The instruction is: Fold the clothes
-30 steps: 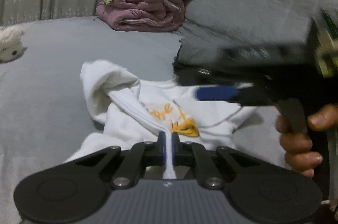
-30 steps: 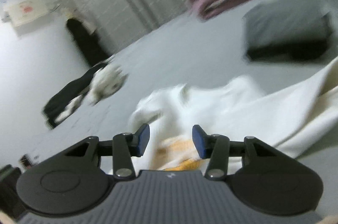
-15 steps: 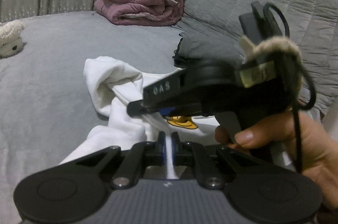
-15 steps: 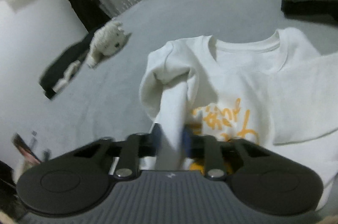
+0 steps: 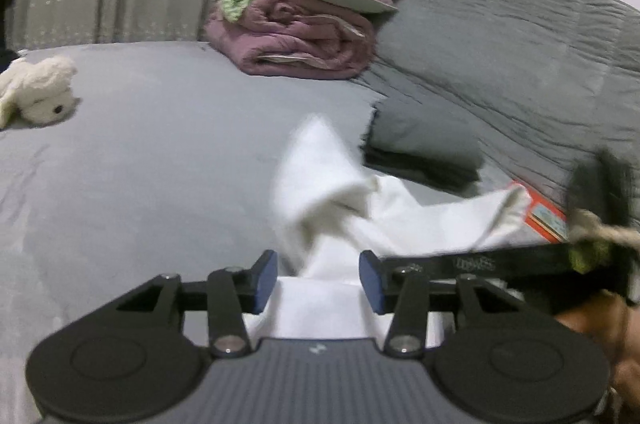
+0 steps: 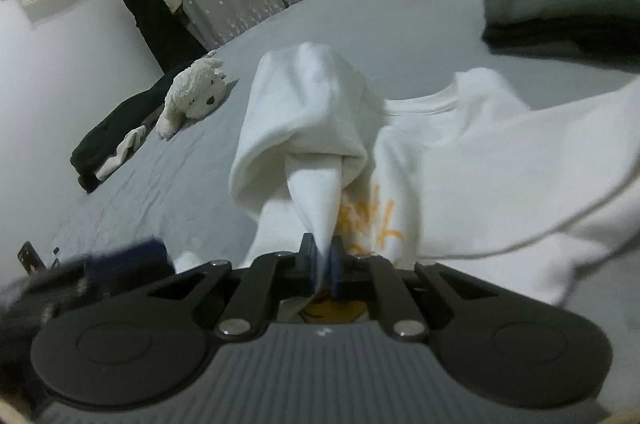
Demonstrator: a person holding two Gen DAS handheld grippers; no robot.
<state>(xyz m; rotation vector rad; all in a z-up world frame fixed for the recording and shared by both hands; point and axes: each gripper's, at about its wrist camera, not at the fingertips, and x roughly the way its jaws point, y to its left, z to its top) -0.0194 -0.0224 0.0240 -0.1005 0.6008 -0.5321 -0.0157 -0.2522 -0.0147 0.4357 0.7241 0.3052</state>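
Since a second ago the right gripper (image 6: 323, 266) has clamped the white sweatshirt (image 6: 472, 159) sleeve, while the left gripper (image 5: 318, 278), then pinching it, is opening with cloth between its blue pads. Sweatshirt lies on the grey bed (image 5: 152, 151).

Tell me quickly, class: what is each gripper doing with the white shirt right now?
Left gripper: jaws opening, white shirt fabric between them but no longer pinched.
Right gripper: closed, pinching a fold of the white shirt.
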